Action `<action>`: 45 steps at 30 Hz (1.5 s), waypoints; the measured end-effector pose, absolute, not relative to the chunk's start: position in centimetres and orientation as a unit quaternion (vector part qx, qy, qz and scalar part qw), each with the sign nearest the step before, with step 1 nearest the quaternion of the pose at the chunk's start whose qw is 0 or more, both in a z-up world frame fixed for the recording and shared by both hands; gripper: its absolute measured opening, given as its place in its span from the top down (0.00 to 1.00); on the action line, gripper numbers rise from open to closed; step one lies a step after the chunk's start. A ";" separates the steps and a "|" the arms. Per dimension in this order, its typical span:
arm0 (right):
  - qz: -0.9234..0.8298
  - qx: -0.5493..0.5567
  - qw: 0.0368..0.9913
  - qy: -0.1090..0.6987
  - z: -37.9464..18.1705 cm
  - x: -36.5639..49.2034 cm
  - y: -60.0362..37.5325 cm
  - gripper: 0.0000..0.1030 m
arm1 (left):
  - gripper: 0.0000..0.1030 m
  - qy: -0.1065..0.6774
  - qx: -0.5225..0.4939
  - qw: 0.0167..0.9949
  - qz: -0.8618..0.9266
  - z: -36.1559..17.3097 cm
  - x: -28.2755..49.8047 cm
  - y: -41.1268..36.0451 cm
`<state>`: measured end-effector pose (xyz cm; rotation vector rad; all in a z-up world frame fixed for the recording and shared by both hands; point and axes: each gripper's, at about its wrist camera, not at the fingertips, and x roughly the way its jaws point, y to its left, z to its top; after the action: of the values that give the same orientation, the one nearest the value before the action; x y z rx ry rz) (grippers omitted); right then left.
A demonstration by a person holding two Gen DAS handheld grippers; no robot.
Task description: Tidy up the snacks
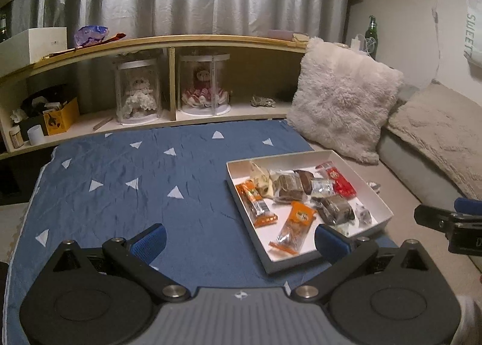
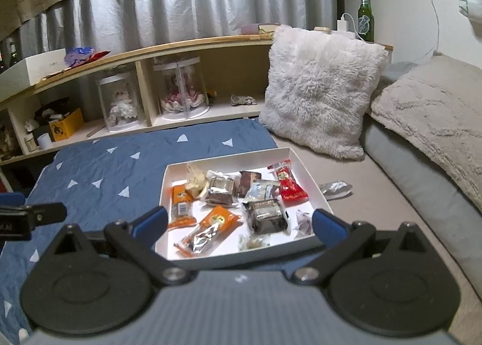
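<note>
A shallow white box (image 1: 241, 166) (image 2: 177, 168) holds several wrapped snacks: orange packets (image 1: 296, 224) (image 2: 208, 229), a red packet (image 1: 339, 181) (image 2: 288, 184), brown cake bars (image 1: 289, 184) (image 2: 221, 190) and a dark packet (image 2: 266, 214). It rests on a blue cloth with white triangles (image 1: 126, 194) (image 2: 99, 170). My left gripper (image 1: 241, 239) is open and empty, hovering over the cloth just left of the box's near corner. My right gripper (image 2: 238, 224) is open and empty, above the box's near edge. A silver wrapper (image 2: 336, 188) lies outside the box to its right.
A fluffy white pillow (image 1: 340, 107) (image 2: 319, 86) and a beige cushion (image 2: 430, 122) lie to the right on the bed. A wooden shelf (image 1: 168, 74) behind holds two doll cases, a yellow box and a white box. A green bottle (image 2: 365, 18) stands at back right.
</note>
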<state>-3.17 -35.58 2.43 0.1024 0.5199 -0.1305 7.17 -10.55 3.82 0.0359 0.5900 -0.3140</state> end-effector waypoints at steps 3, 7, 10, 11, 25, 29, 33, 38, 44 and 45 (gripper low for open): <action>-0.061 0.043 0.964 0.254 1.9 -4.4 -35.1 0.00 | 0.00 0.279 0.027 0.948 -0.149 3.3 6.2 -10.4; -0.056 0.033 0.966 0.249 1.0 -5.6 -34.8 0.00 | 0.00 0.258 0.025 0.955 -0.143 2.4 5.1 -10.2; -0.053 0.030 0.968 0.245 0.3 -6.4 -34.8 0.00 | 0.00 0.256 0.042 0.956 -0.137 1.5 4.7 -10.5; -0.055 0.027 0.968 0.243 0.1 -6.5 -34.8 0.00 | 0.00 0.256 0.048 0.956 -0.136 1.1 4.6 -10.6; -0.067 0.008 0.967 0.245 -2.2 -6.6 -34.7 0.00 | 0.00 0.247 0.056 0.958 -0.132 -1.0 4.2 -10.6; -0.070 0.006 0.967 0.247 -2.7 -6.6 -34.6 0.00 | 0.00 0.250 0.055 0.958 -0.133 -1.1 4.4 -10.6; -0.077 0.017 0.965 0.249 -3.0 -6.5 -35.1 0.00 | 0.00 0.254 0.048 0.957 -0.134 -1.2 4.5 -10.4; -0.079 0.016 0.965 0.248 -3.3 -6.6 -34.8 0.00 | 0.00 0.255 0.045 0.957 -0.134 -1.3 4.6 -10.2; -0.076 0.019 0.965 0.251 -3.4 -6.4 -34.7 0.00 | 0.00 0.254 0.045 0.957 -0.136 -1.3 4.5 -10.2; -0.076 0.021 0.965 0.251 -3.4 -6.4 -34.7 0.00 | 0.00 0.254 0.045 0.957 -0.136 -1.3 4.5 -10.3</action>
<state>-6.38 -34.74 -3.39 0.0427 0.5073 -0.1528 4.49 -10.27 -1.31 0.0909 0.5149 -0.2765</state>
